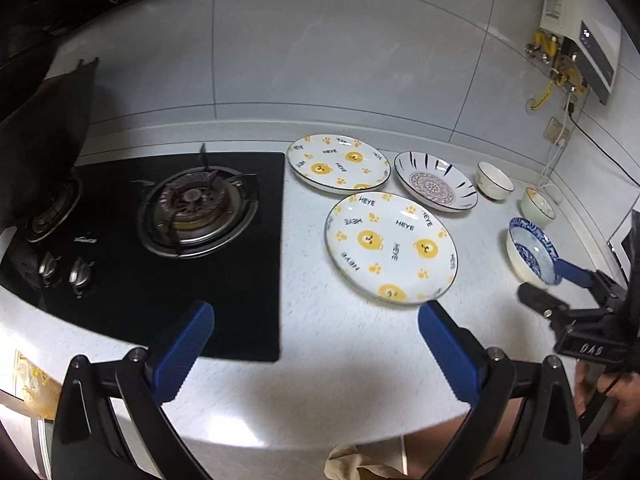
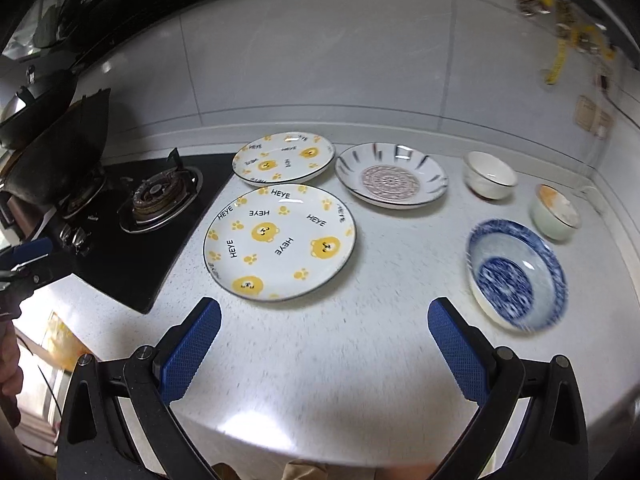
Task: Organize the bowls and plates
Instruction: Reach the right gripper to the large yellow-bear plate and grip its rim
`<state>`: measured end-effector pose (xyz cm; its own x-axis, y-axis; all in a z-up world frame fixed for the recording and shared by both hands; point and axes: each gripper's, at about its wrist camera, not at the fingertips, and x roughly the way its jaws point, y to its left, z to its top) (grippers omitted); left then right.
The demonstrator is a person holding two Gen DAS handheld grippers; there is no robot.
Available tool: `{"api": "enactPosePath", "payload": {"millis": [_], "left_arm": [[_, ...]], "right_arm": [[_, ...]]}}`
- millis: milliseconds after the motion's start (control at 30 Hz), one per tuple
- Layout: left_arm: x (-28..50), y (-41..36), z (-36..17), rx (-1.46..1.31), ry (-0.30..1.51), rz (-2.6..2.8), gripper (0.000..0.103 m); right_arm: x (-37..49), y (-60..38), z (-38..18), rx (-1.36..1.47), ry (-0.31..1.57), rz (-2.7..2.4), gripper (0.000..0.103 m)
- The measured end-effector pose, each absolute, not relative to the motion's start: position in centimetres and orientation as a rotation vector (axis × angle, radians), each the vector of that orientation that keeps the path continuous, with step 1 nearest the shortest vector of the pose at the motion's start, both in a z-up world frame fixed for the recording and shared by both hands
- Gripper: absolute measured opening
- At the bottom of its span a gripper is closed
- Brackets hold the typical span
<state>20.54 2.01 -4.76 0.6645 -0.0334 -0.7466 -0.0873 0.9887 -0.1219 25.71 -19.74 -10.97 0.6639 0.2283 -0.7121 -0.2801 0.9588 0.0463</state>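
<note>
Both my grippers, left and right, gape empty over bare counter just short of the near bear plate.

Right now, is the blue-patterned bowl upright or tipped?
Upright. The blue-patterned bowl sits on the counter with its opening up and the inside pattern visible. Nothing is visible inside it.

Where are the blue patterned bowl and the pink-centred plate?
Blue patterned ceramic bowl point(image 2: 516, 276): right wrist view, inner base.
White round plate with pink patterned centre point(image 2: 390, 180): right wrist view, pink centre.
</note>
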Motion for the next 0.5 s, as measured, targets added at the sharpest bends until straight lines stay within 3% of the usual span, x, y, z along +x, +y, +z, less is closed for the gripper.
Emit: {"api": "enactPosePath", "payload": {"millis": [500], "left_arm": [[34.5,-0.1,-12.6,-0.250,1.043,0.007,0.102]], "right_arm": [[38.2,-18.6,-18.8,-0.002,1.039,0.414,0.102]]}}
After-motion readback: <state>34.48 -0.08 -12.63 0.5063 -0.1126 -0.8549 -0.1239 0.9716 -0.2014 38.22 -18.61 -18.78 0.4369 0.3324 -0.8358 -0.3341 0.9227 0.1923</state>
